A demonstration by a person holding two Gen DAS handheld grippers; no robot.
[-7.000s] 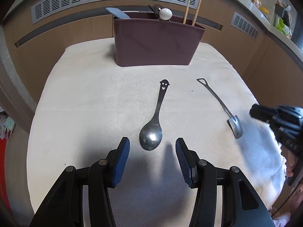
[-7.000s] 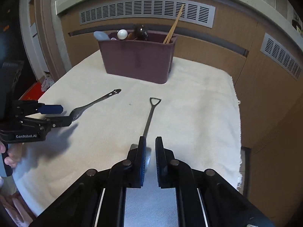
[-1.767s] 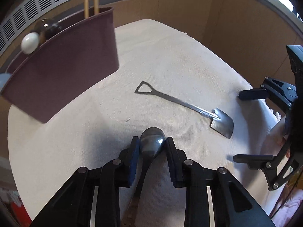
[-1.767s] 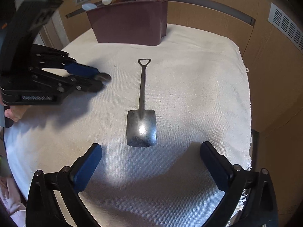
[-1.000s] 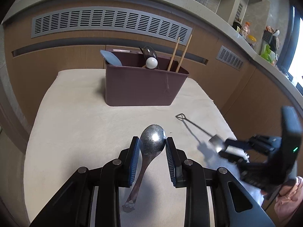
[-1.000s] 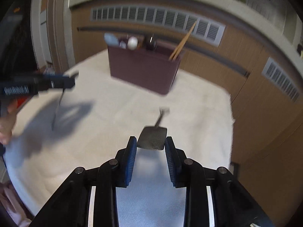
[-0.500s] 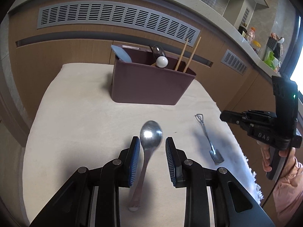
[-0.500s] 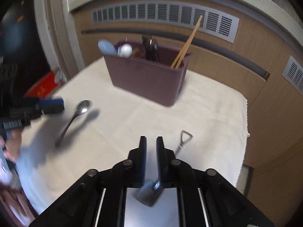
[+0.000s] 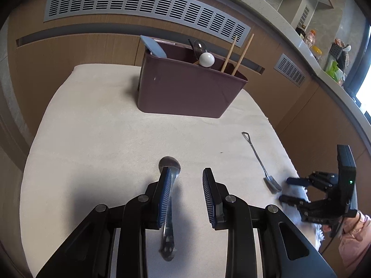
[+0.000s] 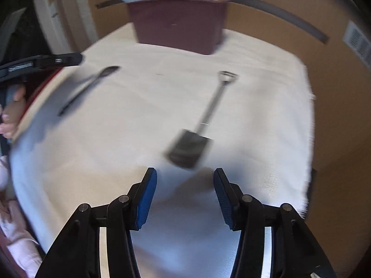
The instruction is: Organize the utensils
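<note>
My left gripper [image 9: 186, 178] keeps a narrow gap. The steel spoon [image 9: 168, 222] runs along the inner face of its left finger, with the bowl past the fingertip. The right pad [image 9: 209, 197] is clear of the spoon, and cloth shows between them. I cannot tell if the spoon rests on the cloth. The right wrist view is blurred; in it the spoon [image 10: 92, 85] sits beside the left gripper [image 10: 76, 59]. My right gripper [image 10: 185, 185] [image 9: 285, 190] is opening with nothing between its jaws. The shovel-shaped spoon [image 10: 199, 136] [image 9: 262, 162] lies on the cloth just ahead of it.
A maroon utensil holder [image 9: 190, 92] [image 10: 178, 27] stands at the back of the cream-covered table [image 9: 104, 139]. It holds chopsticks [image 9: 234, 55], a blue spatula and a white-knobbed utensil. A wooden wall with vents runs behind. The cloth's frayed right edge [image 10: 308, 120] drops off. A person's hand [image 10: 9, 115] holds the left gripper.
The right gripper let the shovel spoon go, sank toward the cloth and spread its jaws. The spoon in the left gripper turned and slid against the left finger.
</note>
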